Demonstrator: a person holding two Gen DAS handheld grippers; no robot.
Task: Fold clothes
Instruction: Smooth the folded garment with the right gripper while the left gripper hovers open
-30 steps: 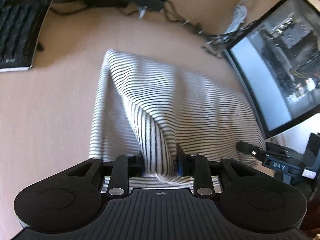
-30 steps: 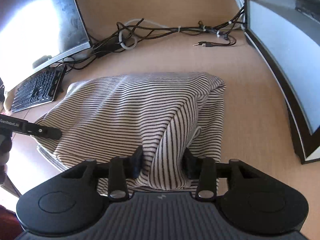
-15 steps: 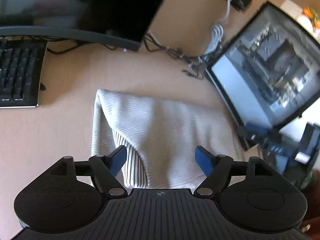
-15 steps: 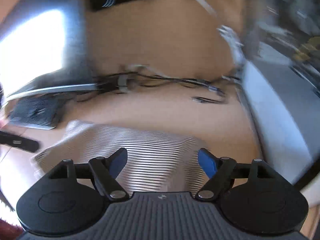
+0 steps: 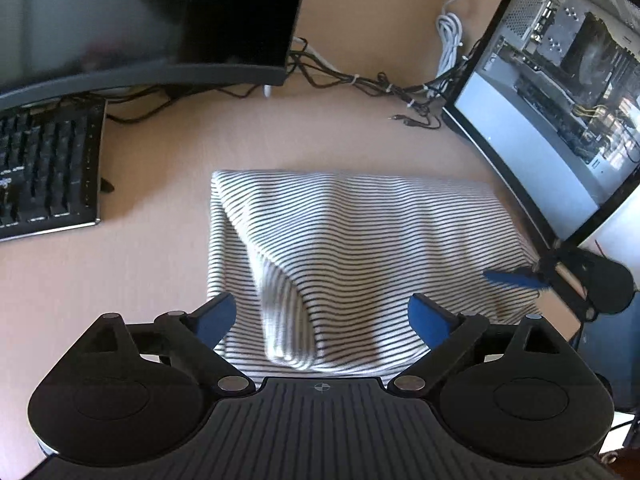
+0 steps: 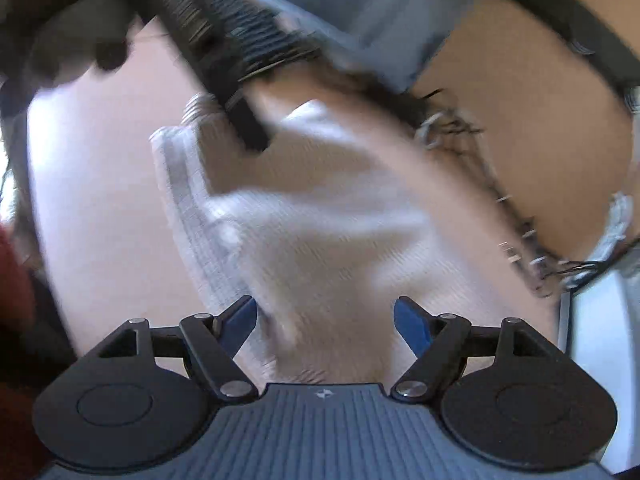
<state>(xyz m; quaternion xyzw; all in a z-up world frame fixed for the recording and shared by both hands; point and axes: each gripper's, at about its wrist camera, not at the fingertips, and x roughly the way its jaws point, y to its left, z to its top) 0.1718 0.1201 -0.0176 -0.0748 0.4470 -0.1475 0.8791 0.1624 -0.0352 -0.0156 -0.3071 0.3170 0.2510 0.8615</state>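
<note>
Wooden desk (image 5: pixel 160 280) fills my left view, and I take the striped shirt (image 5: pixel 360 240) as my landmark. It lies folded into a wide rectangle in the middle of the desk, its long axis running left to right across the picture. A keyboard (image 5: pixel 44 168) sits well left of it, one monitor (image 5: pixel 140 12) stands behind it, a second monitor (image 5: pixel 560 100) stands at its right end, and cables (image 5: pixel 360 80) trail behind it.

My left gripper (image 5: pixel 320 318) hangs just above the shirt's near edge, where a rolled fold pokes toward me. Its jaws have just been opening and now stand spread wide; cloth lies below the gap, but neither pad presses it.

My right gripper (image 6: pixel 324 322) is also spread, pinching nothing. Its view is badly smeared, so I can only say pale cloth lies under and ahead of it, tilted across the frame. In the left view its blue tip shows at the shirt's right end.

I judge this fold as laid down and released. For another fold, each hand is nearest its own end of the shirt: left to the left, right to the right.
</note>
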